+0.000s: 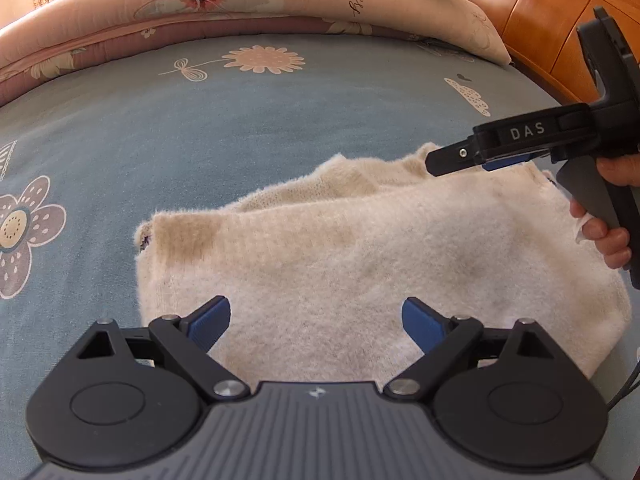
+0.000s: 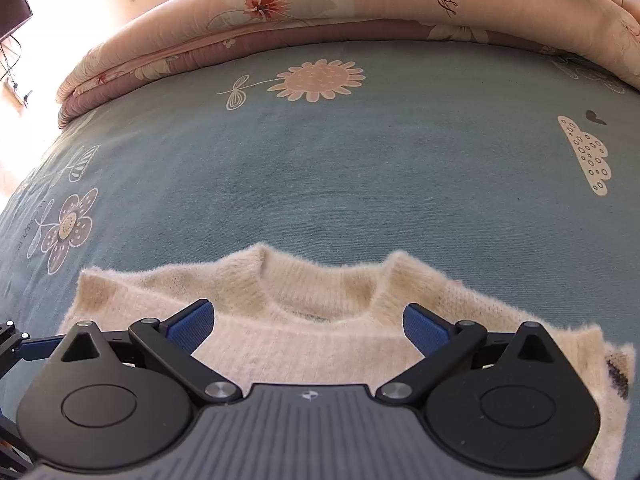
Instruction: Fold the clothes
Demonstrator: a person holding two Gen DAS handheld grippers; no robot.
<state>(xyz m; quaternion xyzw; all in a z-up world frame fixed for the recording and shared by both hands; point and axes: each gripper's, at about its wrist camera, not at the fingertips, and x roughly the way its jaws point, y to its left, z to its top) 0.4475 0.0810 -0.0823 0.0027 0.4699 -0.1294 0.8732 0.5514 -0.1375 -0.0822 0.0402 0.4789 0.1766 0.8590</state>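
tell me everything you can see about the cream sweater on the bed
The sweater is a fluffy, fuzzy cream knit with a ribbed round collar and faint tan patches. It lies folded into a compact bundle on the blue flowered bedsheet, collar facing the quilt, layers stacked. A small dark patterned bit shows at its right edge. Both the left gripper and right gripper hover open over it, gripping nothing.

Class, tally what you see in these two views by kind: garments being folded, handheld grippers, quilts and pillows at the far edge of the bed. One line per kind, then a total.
Cream sweater: 1
Handheld grippers: 2, the left gripper and the right gripper, both open
Folded floral quilt: 1
Pillow: 1
Total: 5
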